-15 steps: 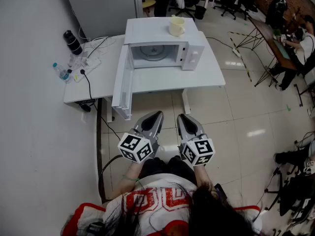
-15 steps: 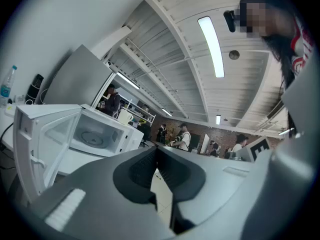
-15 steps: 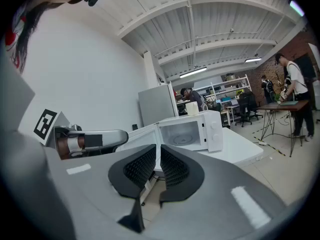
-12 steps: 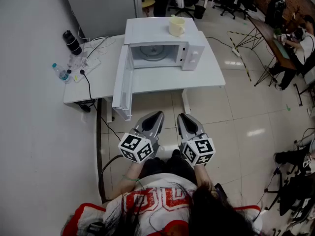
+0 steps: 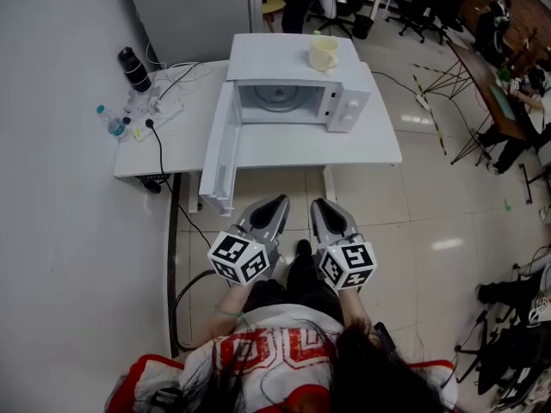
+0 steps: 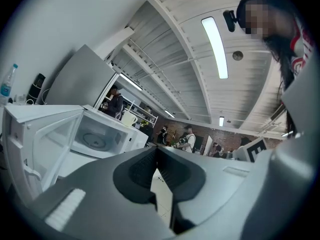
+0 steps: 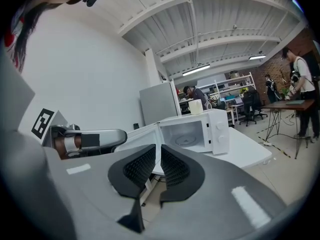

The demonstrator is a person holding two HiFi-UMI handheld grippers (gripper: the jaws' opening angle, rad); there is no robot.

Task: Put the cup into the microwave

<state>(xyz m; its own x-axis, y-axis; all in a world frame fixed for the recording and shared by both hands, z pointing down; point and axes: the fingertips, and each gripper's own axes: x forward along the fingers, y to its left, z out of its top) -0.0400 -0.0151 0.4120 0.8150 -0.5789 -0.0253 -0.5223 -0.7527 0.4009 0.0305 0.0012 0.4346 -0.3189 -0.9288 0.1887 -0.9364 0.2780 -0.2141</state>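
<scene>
pale tiled floor [image 5: 413, 213] fills the room, with a white wall [image 5: 60, 196] at the left and people at desks far right. a white table [image 5: 379, 149] stands ahead, well apart from the grippers, with open floor between. on it sits the microwave [image 5: 349, 101], its door [image 5: 219, 153] swung wide and reaching past the table's near edge. the cup [image 5: 324, 54] stands upright on the microwave's top. the left gripper [image 5: 277, 201] and right gripper [image 5: 320, 205] sit side by side, each with jaws pressed together, nothing between.
</scene>
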